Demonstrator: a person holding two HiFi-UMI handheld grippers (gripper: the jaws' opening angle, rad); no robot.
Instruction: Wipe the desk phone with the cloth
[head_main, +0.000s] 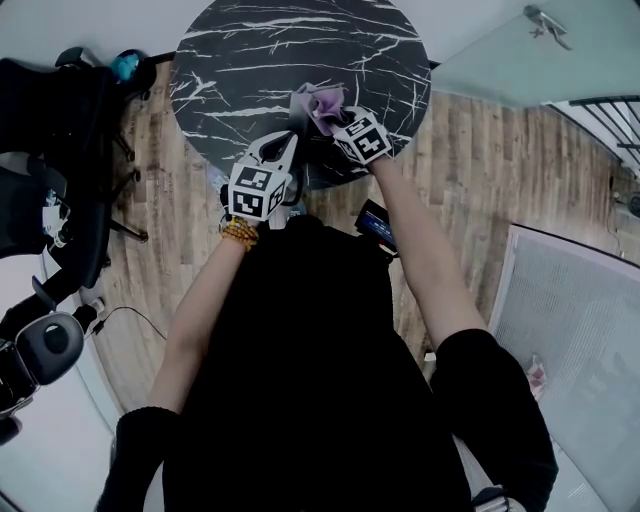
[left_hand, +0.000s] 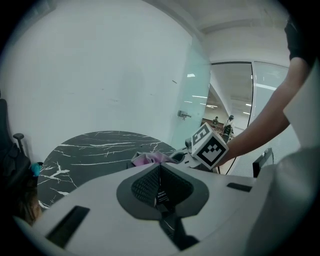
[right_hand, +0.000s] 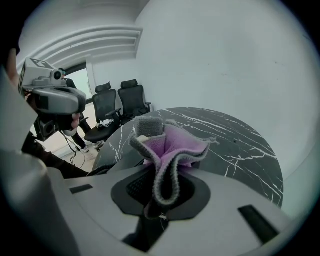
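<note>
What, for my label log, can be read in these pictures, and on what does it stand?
No readable text.
Cubes on left gripper and right gripper: square markers only, no letters.
Tag at the left jaws' seam: print too small to read.

The round black marble-patterned desk (head_main: 300, 70) stands ahead of the person. Above its near edge, the crumpled purple-and-grey cloth (head_main: 322, 100) sits between the jaws of the right claw (head_main: 335, 115). The left claw (head_main: 289, 148) is just left of that, nearer the person. Black office chairs (head_main: 50, 190) stand left of the desk on the wood-plank floor (head_main: 480, 170).
</note>
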